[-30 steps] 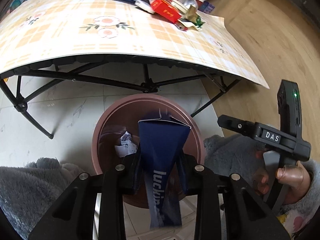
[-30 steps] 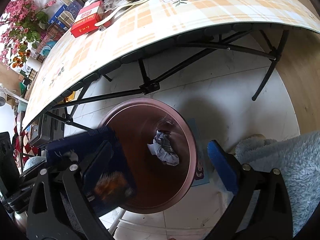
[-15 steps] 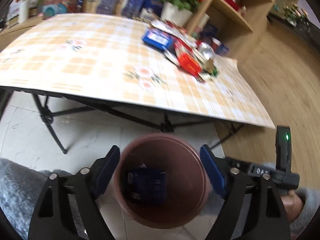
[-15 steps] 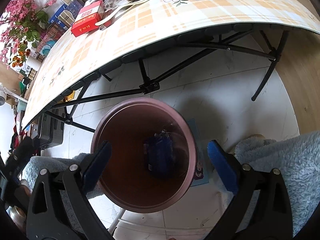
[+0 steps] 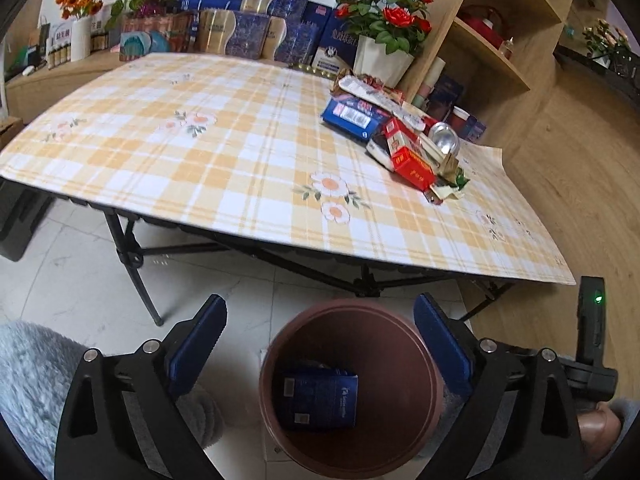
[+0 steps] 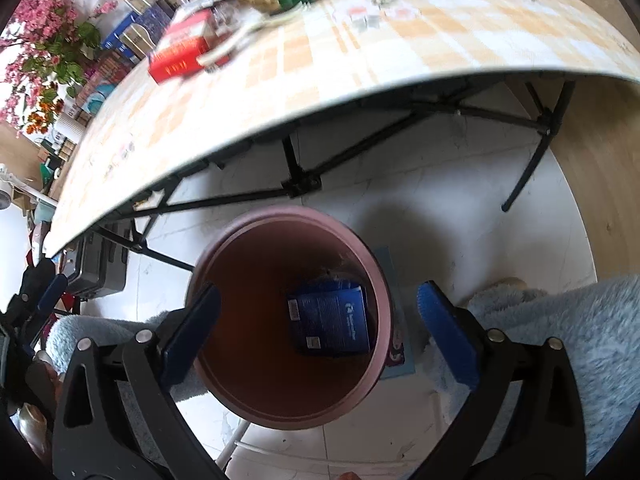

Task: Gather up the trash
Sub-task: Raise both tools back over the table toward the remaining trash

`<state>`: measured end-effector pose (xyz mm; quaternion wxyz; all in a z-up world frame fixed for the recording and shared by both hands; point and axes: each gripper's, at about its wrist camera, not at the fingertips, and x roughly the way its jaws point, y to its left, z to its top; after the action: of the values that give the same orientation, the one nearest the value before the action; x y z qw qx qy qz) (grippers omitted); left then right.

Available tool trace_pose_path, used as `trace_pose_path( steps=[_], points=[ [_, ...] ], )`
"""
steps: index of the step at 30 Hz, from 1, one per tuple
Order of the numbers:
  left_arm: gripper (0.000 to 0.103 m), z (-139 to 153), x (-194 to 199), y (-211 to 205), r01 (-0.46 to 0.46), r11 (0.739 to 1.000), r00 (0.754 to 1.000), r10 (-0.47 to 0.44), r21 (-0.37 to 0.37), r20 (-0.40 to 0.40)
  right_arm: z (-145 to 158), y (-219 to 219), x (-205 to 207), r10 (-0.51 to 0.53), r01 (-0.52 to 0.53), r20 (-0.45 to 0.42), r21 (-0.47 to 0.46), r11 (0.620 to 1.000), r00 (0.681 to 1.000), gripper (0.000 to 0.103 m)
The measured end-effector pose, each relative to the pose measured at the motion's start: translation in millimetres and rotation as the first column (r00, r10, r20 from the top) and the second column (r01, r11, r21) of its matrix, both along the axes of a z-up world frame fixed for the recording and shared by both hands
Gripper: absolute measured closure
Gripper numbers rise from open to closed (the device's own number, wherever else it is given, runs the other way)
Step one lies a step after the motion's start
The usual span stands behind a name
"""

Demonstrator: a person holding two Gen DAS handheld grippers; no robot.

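Note:
A brown round bin [image 5: 404,412] stands on the floor in front of the table; it also shows in the right wrist view [image 6: 240,320]. A dark blue carton [image 5: 318,400] lies inside it, also seen in the right wrist view [image 6: 332,326]. My left gripper [image 5: 316,344] is open and empty above the bin. My right gripper [image 6: 320,336] is open and empty over the bin mouth. A trash pile lies on the table's far right: a red box [image 5: 412,162], a blue packet [image 5: 352,118], a silver can [image 5: 444,140] and wrappers.
A folding table with a yellow plaid cloth [image 5: 224,152] has black legs [image 5: 132,264] near the bin. Flower pots and boxes line the back [image 5: 256,36]. A wooden shelf [image 5: 492,44] stands at the right. A black case [image 6: 100,264] sits under the table.
My left gripper opened and let the blue carton fall into the bin, then rose and tilted up toward the table. My right gripper stayed open over the bin and shifted slightly.

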<state>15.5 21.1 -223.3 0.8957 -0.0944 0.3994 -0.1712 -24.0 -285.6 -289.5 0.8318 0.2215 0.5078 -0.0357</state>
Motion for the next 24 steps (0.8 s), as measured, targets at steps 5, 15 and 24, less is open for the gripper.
trace_pose_path(
  steps=[5, 15, 24],
  points=[
    [0.010, 9.4, 3.2, 2.1, 0.009, 1.000, 1.000, -0.008, -0.007, 0.026, 22.1, -9.9, 6.0, 0.004, -0.002, 0.056, -0.041, 0.999, 0.998, 0.006],
    [0.010, 28.8, 35.5, 11.1, 0.009, 0.999, 0.999, -0.008, -0.039, 0.032, 71.5, -34.1, 34.6, 0.029, 0.001, 0.154, -0.189, 0.982, 0.988, 0.006],
    [0.010, 45.5, 89.1, -52.7, 0.091, 0.996, 0.995, -0.092, 0.012, 0.043, 88.4, -54.2, 64.4, -0.025, 0.070, 0.216, -0.203, 0.977, 0.976, 0.006]
  ],
)
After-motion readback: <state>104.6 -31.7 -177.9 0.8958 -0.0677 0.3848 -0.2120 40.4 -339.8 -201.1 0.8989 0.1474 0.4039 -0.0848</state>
